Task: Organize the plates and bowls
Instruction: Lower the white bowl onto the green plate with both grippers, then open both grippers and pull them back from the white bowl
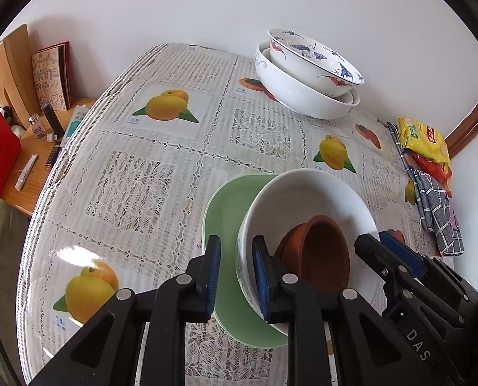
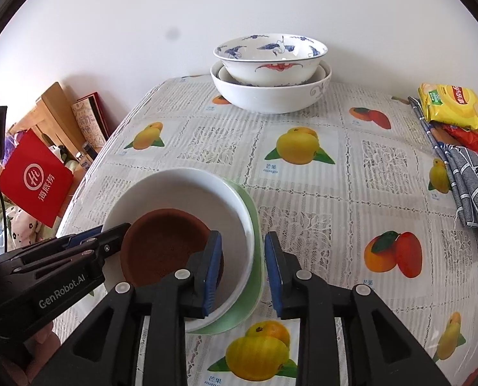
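Now left gripper (image 1: pixel 237 276) and right gripper (image 2: pixel 243 273) straddle opposite rims of the white bowl (image 2: pixel 187 186), jaws slightly parted, pads clear, nothing held. Brown dish (image 2: pixel 165 244) nests inside; green plate (image 1: pixel 219 212) beneath. Stacking step looks complete; next, withdraw cleanly without nudging rims.

"GenRobot.AI" on left gripper (image 2: pixel 110 241); "mango" on tablecloth (image 2: pixel 303 193).

Near edge of bench (image 2: pixel 351 199): small clay bowl (image 2: pixel 161 244) in a larger bowl (image 2: pixel 239 225), that bowl on a plate (image 2: pixel 256 276). Far edge, by wall: patterned bowl (image 2: pixel 271 61) nested in big bowl (image 2: pixel 271 96). Right edge: snack packets (image 2: pixel 454 106) behind folded cloth (image 2: pixel 470 180).
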A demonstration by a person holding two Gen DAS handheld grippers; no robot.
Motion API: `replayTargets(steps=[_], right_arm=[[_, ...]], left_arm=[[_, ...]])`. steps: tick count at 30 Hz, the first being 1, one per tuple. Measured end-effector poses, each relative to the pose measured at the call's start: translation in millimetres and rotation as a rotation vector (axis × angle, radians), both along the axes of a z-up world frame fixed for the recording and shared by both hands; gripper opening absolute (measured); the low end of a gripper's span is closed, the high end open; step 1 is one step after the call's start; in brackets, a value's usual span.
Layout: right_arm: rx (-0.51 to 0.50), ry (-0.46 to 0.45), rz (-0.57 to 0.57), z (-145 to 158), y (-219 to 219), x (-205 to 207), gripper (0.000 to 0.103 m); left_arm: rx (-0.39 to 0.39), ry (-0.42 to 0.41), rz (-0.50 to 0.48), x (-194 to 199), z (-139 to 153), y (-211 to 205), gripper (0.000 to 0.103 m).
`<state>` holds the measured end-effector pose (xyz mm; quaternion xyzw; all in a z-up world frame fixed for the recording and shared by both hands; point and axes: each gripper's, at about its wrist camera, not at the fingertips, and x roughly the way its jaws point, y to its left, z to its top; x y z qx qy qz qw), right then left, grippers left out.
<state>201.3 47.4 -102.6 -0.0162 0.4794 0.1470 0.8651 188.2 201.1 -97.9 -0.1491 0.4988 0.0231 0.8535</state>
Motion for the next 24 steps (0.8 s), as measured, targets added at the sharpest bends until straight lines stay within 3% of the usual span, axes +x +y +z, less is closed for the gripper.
replayTargets(steps=[11, 14, 24], right_arm=[[-0.008, -0.022, -0.016, 14, -25, -33, 0.029], [-0.014, -0.039, -0.033, 21, -40, -48, 0.037], [-0.086, -0.159, -0.200, 64, -120, -112, 0.048]], left_arm=[[0.068, -0.051, -0.003, -33, 25, -17, 0.027], [0.081, -0.078, -0.021, -44, 35, -29, 0.028], [0.141, -0.243, -0.087, -93, 78, -95, 0.059]])
